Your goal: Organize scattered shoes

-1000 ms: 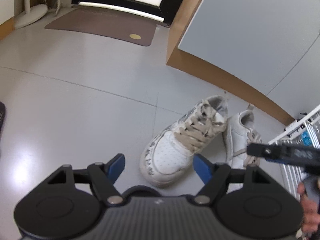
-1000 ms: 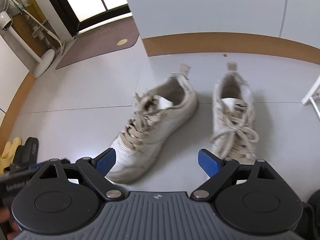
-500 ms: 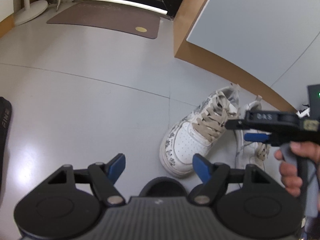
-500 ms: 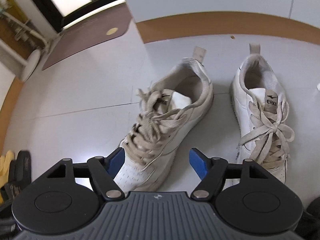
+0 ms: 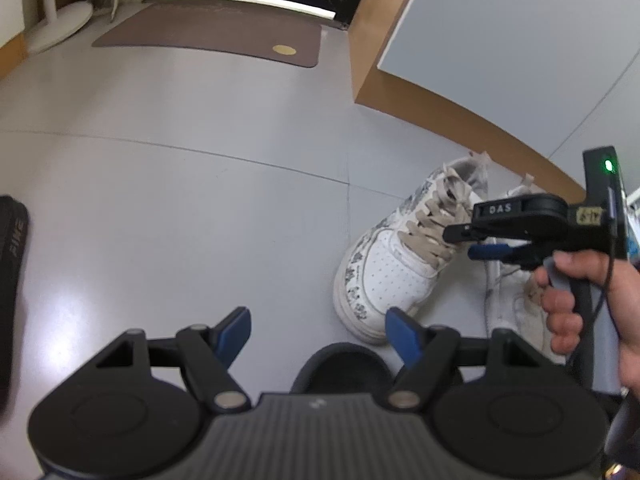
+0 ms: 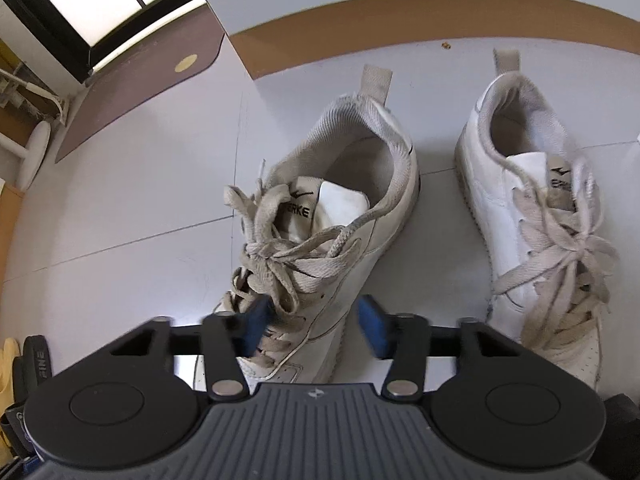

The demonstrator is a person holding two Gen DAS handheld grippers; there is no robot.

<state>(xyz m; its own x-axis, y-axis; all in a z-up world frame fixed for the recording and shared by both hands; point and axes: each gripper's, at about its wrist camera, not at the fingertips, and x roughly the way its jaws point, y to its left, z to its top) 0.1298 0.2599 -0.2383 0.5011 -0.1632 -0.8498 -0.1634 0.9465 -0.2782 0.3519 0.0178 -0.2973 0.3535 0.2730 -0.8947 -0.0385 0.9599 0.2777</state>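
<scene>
Two white sneakers with beige laces stand on the grey floor, heels toward the wall. The left sneaker [image 6: 328, 216] [image 5: 396, 264] lies angled, and my right gripper [image 6: 314, 330] [image 5: 460, 242] straddles its laced front. Its jaws are closing; the left pad [image 6: 256, 326] is against the laces, while the right pad [image 6: 372, 332] sits just beside the shoe's side. The right sneaker [image 6: 532, 208] [image 5: 516, 292] stands a hand's width away, untouched. My left gripper [image 5: 318, 334] hangs open over bare floor to the left of the shoes, with nothing between its fingers.
A black slipper [image 5: 12, 248] [image 6: 38, 360] and a yellow one [image 6: 8, 364] lie at the left. A brown doormat [image 5: 216, 34] sits by the door, far back. A wall with a tan baseboard [image 5: 460, 120] runs behind the sneakers. A dark rounded object [image 5: 344, 364] lies under my left gripper.
My right gripper has come down over the left sneaker and its jaws have narrowed around the shoe's front. The left gripper has stayed about where it was.
</scene>
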